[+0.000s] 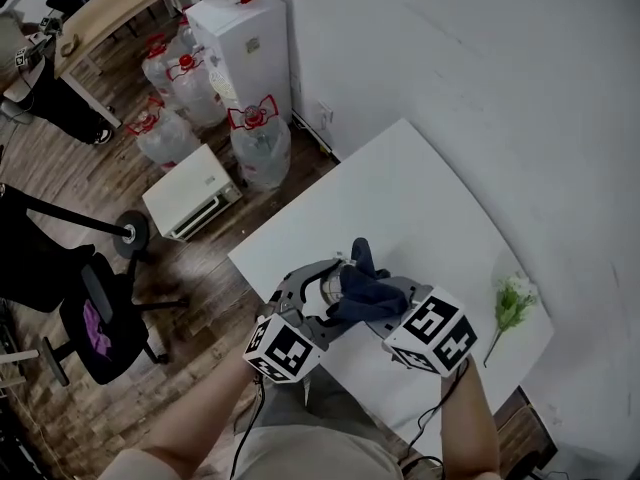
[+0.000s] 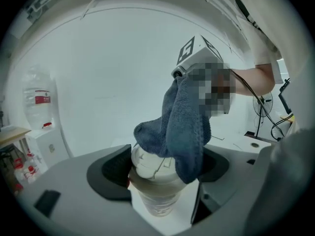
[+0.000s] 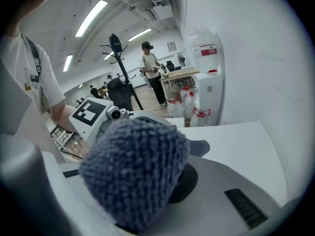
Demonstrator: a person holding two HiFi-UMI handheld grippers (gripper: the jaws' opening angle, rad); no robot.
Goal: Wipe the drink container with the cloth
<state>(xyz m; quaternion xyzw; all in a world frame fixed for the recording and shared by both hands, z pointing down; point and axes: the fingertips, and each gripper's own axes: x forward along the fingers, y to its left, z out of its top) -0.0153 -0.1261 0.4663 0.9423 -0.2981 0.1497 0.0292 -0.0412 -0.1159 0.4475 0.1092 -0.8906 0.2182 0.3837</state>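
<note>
A clear drink cup point(image 2: 156, 193) with a white lid point(image 2: 146, 165) sits upright between the dark pads of my left gripper point(image 2: 160, 170), which is shut on it. A dark blue cloth point(image 2: 183, 129) hangs down from my right gripper point(image 1: 372, 306) and lies over the right side of the lid. In the right gripper view the bunched cloth point(image 3: 132, 173) fills the space between the jaws of my right gripper point(image 3: 147, 181), which is shut on it. In the head view both grippers meet over the near edge of the table, the cloth point(image 1: 360, 286) covering the cup point(image 1: 328, 286).
The white table point(image 1: 420, 203) stands against a white wall. A green flower sprig point(image 1: 512, 306) lies at its right end. Left of the table are water jugs point(image 1: 262, 146), a white dispenser point(image 1: 245, 38), a white box point(image 1: 192, 194) and an office chair point(image 1: 100, 323).
</note>
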